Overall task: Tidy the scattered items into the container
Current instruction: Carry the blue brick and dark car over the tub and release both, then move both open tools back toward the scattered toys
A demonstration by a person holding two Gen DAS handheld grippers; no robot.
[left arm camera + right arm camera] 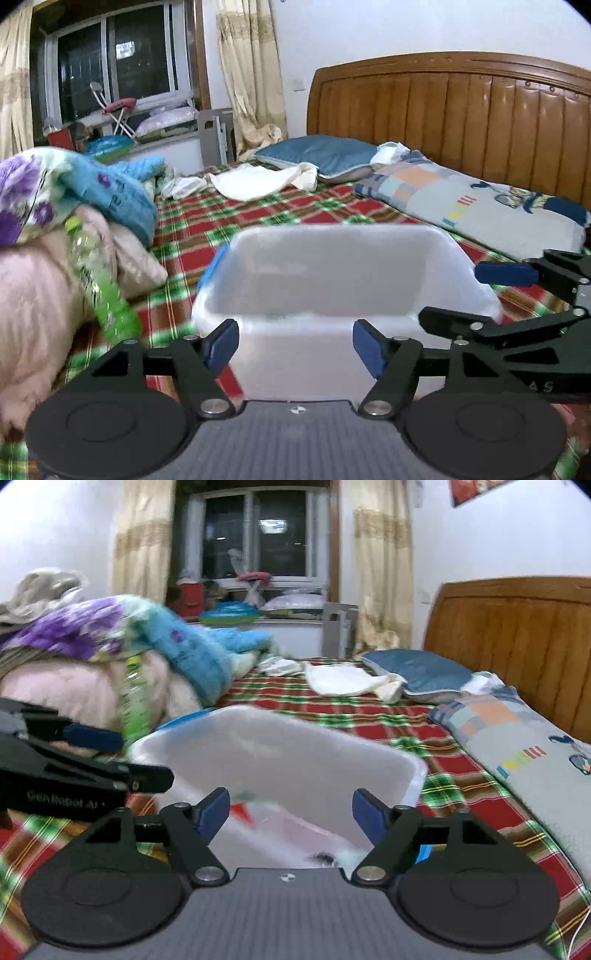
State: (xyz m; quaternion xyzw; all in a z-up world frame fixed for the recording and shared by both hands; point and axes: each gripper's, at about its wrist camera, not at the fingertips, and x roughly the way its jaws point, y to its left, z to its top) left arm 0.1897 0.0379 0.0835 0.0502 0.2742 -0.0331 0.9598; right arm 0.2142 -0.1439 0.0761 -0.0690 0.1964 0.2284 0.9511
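Two grippers in view, both spread wide with nothing between the blue pads. My left gripper (295, 345) sits low in front of the near wall of the white plastic container (343, 243), which rests on the plaid bedsheet (280, 214). My right gripper (291, 812) hangs over the container's near corner and looks down into it; inside I can make out a red-and-white item (245, 812) and something pinkish along the bottom, too blurred to identify. From the left wrist view the right gripper shows at the far right, just beside the container's right wall.

Green plastic bottle (99, 284) leans against the pink blanket (33, 302) to the left of the container, apart from it. Purple-flowered and blue bedding (110, 192) is piled on top of the pink blanket. Blue pillow (321, 153) and patchwork pillow (461, 199) lie near the wooden headboard (461, 107), well apart from the container.
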